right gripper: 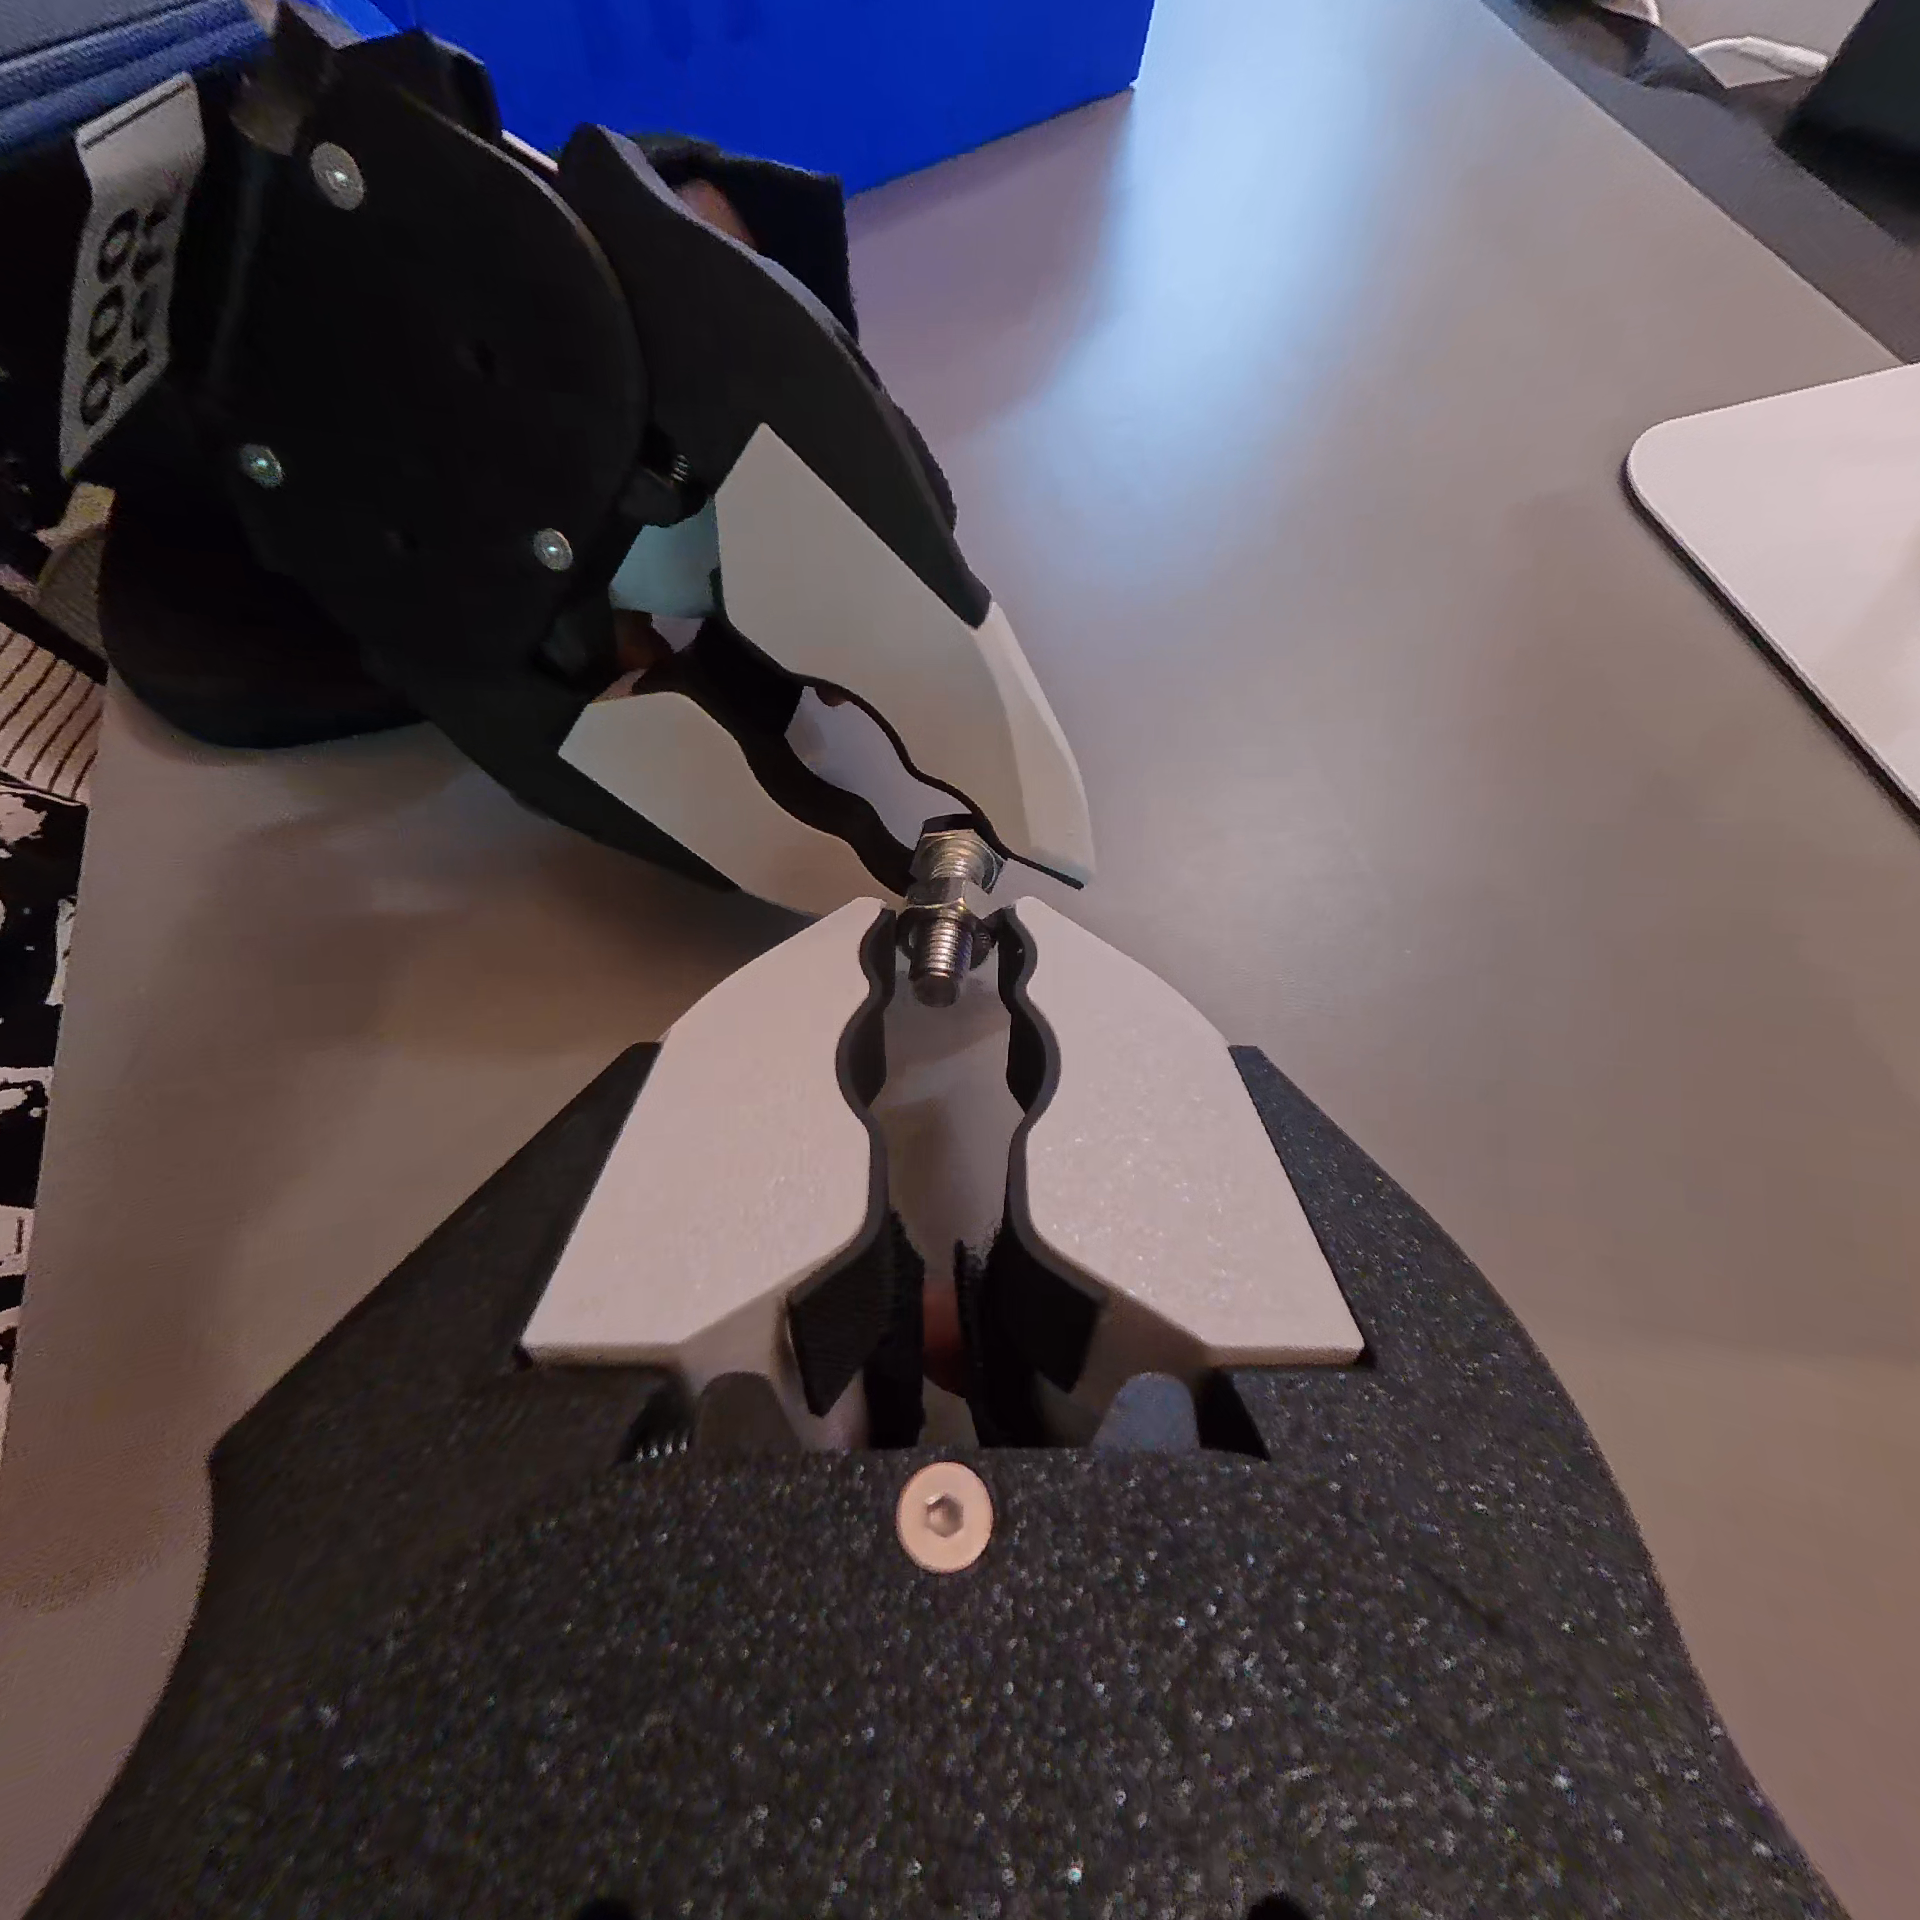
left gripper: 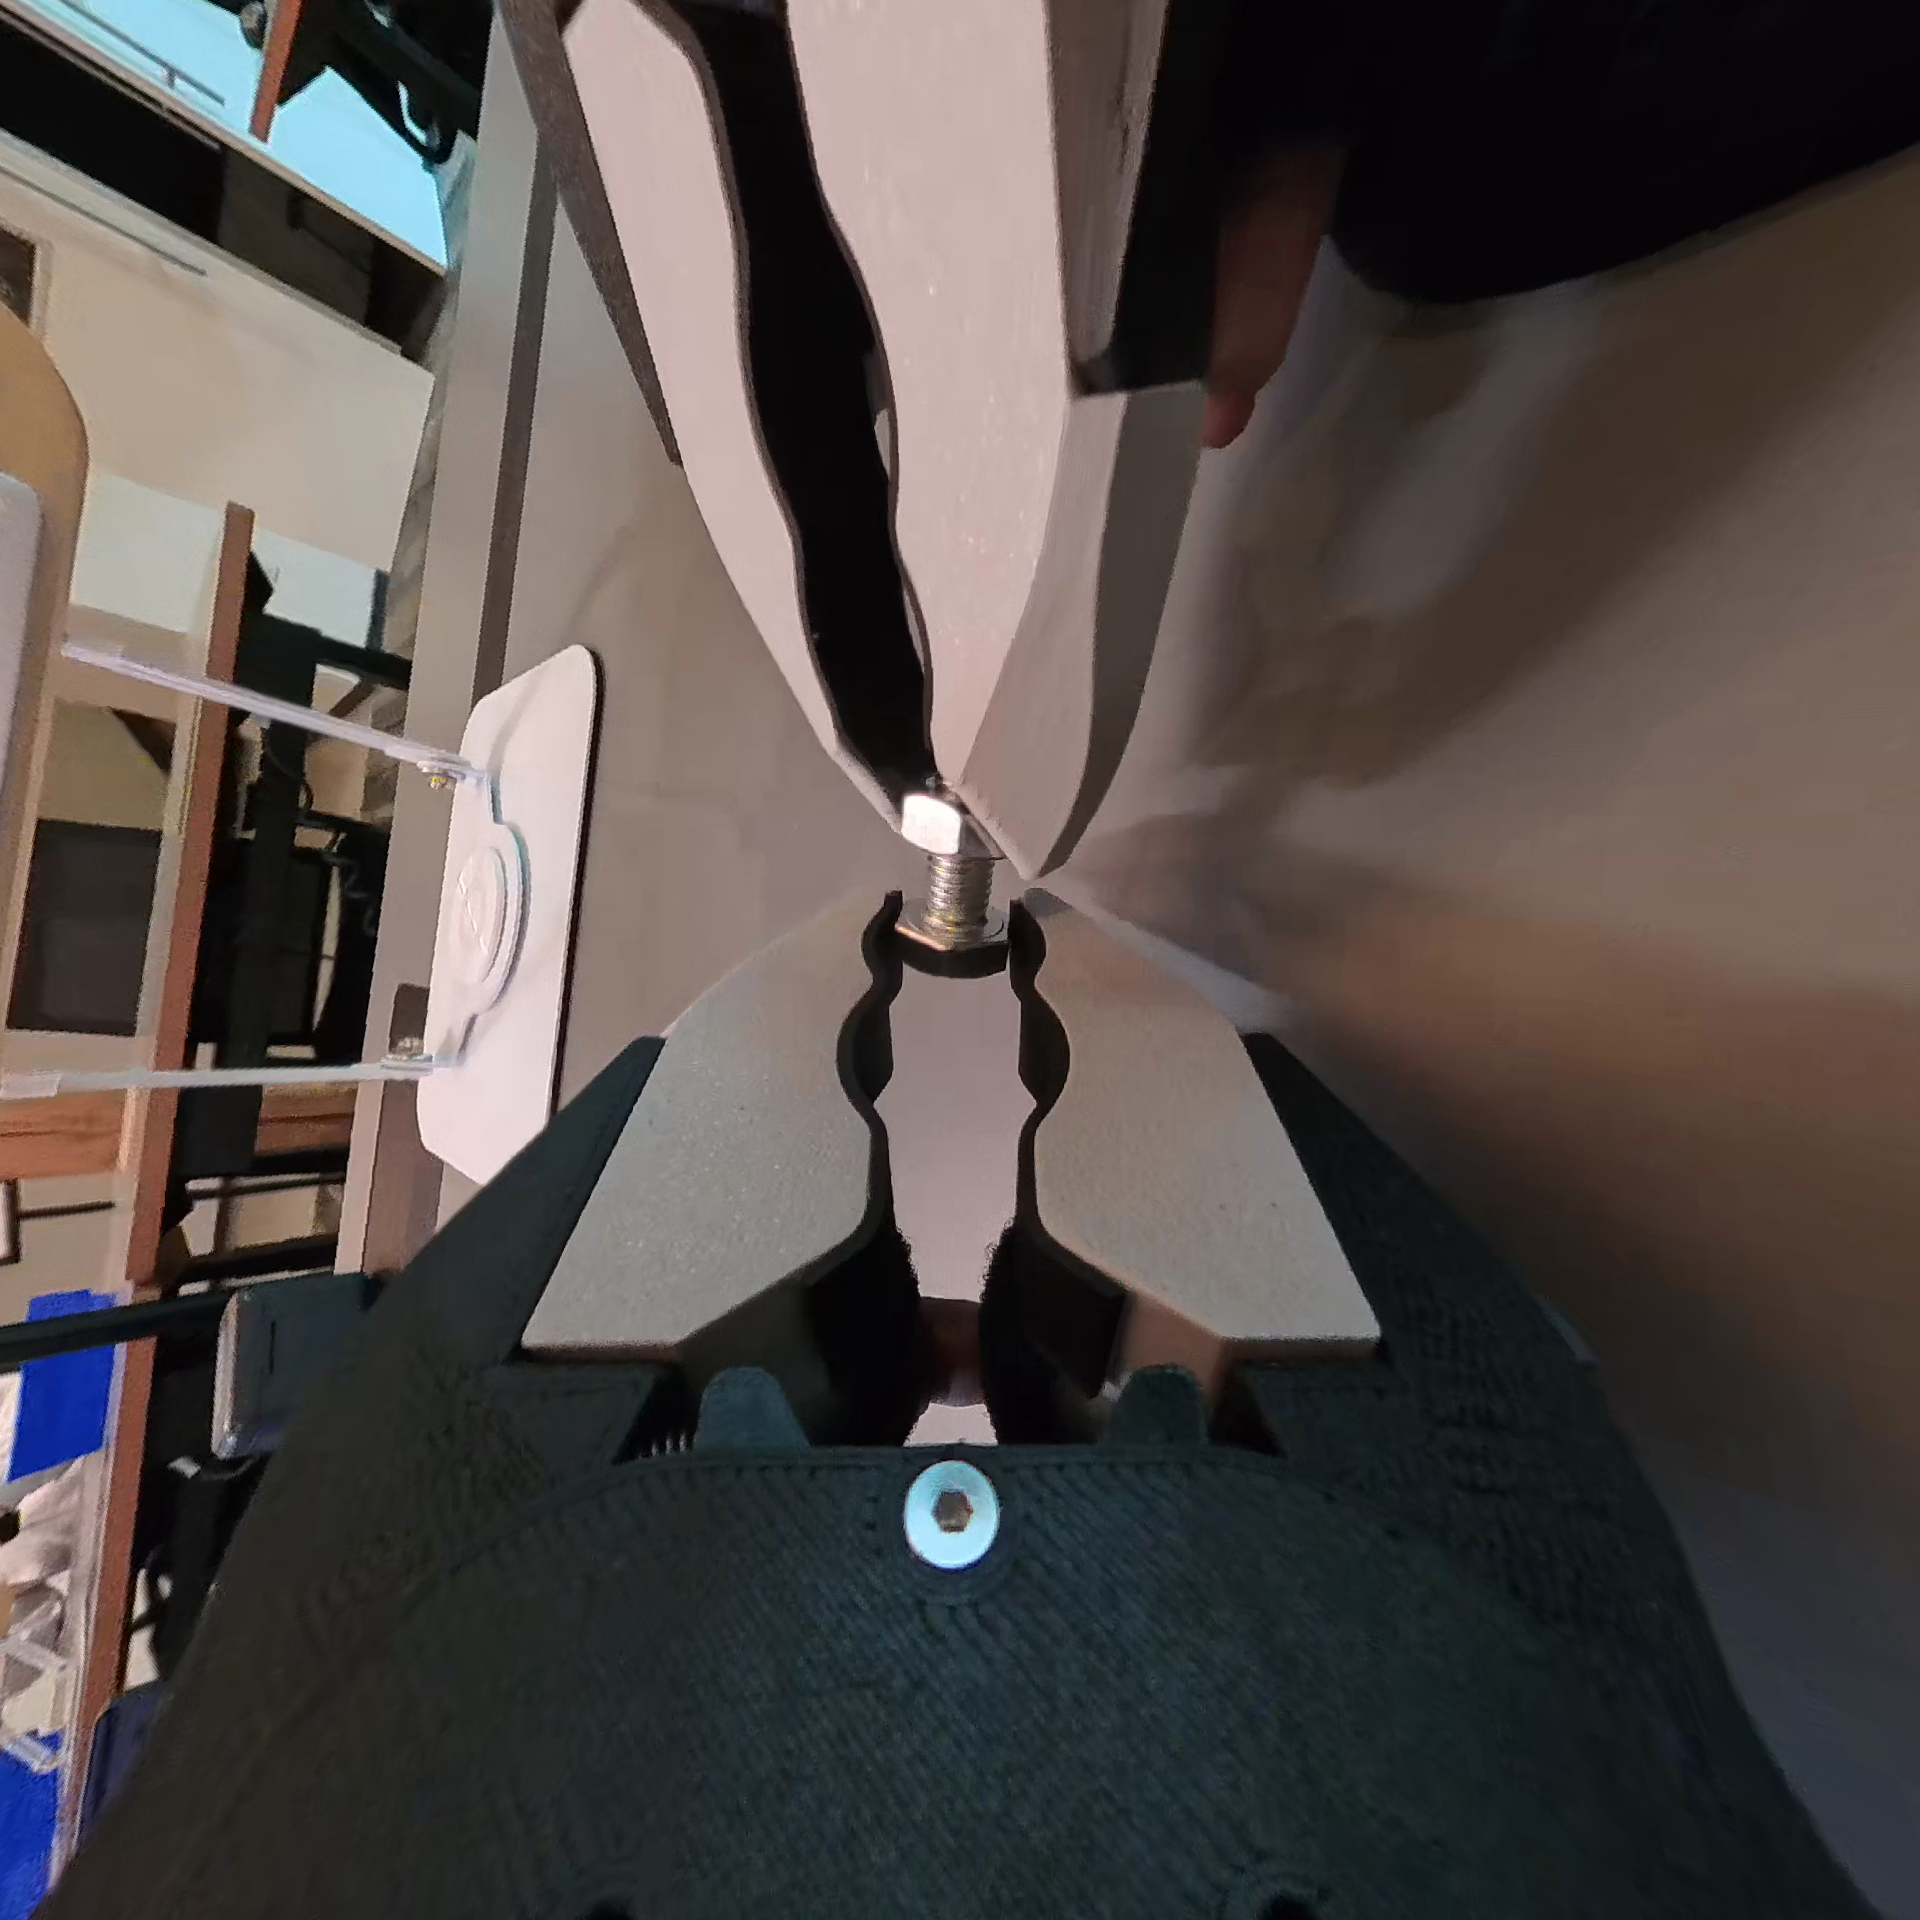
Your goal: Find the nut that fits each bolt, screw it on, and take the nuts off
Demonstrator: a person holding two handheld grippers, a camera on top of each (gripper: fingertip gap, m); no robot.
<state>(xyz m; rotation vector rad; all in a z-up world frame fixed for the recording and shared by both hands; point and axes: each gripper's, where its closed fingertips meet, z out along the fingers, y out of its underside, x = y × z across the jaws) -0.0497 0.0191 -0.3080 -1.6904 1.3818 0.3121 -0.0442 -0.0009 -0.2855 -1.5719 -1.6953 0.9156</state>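
L gripper (left gripper: 951, 940) pinched on the bolt (left gripper: 958, 885) at its head end, threaded shank sticking out past the tips. R gripper (right gripper: 940, 930) tips closed on a nut (right gripper: 935, 921) partway along the threads; free end of shank pokes back betw. its fingers. Both tools tip-to-tip, held just above the grey table (right gripper: 1403, 727). White pad (right gripper: 1808, 540) on table, off to R side. Blue bin (right gripper: 779, 73) at far edge behind L gripper.

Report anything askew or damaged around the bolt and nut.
Nothing stands out. The left claw grips the bolt by its head, the right claw grips the nut, and the nut looks square on the thread.
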